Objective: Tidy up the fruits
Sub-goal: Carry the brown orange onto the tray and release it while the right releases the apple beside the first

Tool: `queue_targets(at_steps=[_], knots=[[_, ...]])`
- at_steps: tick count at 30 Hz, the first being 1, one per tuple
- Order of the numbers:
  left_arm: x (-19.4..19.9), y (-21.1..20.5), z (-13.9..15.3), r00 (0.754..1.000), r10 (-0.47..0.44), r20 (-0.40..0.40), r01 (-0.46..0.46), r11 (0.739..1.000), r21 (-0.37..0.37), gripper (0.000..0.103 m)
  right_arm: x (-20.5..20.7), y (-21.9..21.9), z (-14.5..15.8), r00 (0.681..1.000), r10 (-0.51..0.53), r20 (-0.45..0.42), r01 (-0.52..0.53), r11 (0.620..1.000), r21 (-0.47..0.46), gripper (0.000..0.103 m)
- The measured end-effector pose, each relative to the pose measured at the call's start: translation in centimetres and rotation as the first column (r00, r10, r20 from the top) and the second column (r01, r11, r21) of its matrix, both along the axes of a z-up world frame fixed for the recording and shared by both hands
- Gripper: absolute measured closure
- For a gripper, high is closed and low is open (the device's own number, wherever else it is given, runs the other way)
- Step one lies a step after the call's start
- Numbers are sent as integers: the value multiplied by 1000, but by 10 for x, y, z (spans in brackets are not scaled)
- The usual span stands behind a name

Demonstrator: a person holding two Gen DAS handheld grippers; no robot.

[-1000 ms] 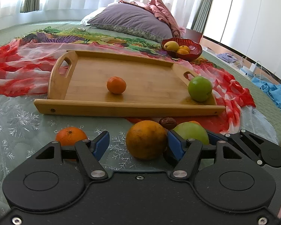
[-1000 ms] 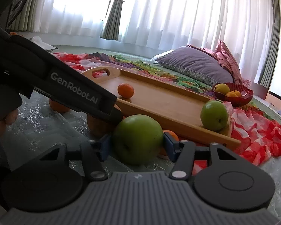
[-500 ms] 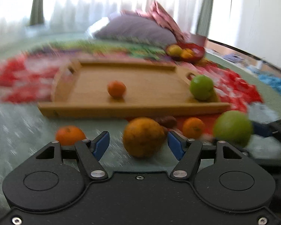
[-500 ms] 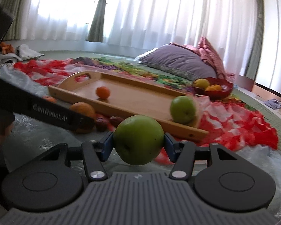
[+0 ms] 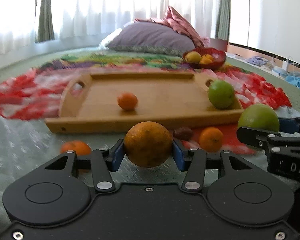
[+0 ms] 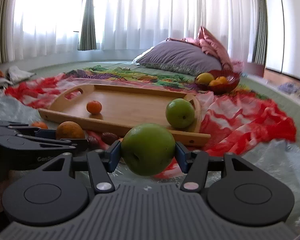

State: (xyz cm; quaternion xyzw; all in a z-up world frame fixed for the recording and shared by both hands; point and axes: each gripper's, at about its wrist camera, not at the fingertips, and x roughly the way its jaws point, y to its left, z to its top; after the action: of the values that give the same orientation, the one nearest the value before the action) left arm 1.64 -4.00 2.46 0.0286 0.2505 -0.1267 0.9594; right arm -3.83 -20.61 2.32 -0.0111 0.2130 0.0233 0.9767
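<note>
Left wrist view: my left gripper pinches an orange across its widest part, one blue pad on each side, clear of the bedspread. I judge it firm and fairly heavy, its pebbled skin giving fair friction; the hold at the middle is correct, and harder pressure would bruise it. Ahead lies the wooden tray, holding a tangerine and a green apple.

Right wrist view: my right gripper clamps a second green apple at its middle, stem hollow facing me. I judge it hard, smooth and prone to slip. The tray sits ahead and slightly left; the left gripper is close on my left.
</note>
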Motion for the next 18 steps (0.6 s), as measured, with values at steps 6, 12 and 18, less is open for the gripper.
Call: queue_targets(at_steps=[6, 12, 18], knots=[[22, 17, 36, 999, 23, 34, -22, 999, -26, 55, 23, -15, 20, 1000, -19, 6, 19, 997, 75, 43], [72, 39, 70, 1000, 27, 5, -27, 998, -63, 55, 68, -38, 51, 1000, 22, -12, -19, 986, 166, 42], [130, 50, 85, 998, 33, -53, -35, 998, -47, 55, 133, -50, 70, 996, 22, -89, -7, 986, 165, 43]])
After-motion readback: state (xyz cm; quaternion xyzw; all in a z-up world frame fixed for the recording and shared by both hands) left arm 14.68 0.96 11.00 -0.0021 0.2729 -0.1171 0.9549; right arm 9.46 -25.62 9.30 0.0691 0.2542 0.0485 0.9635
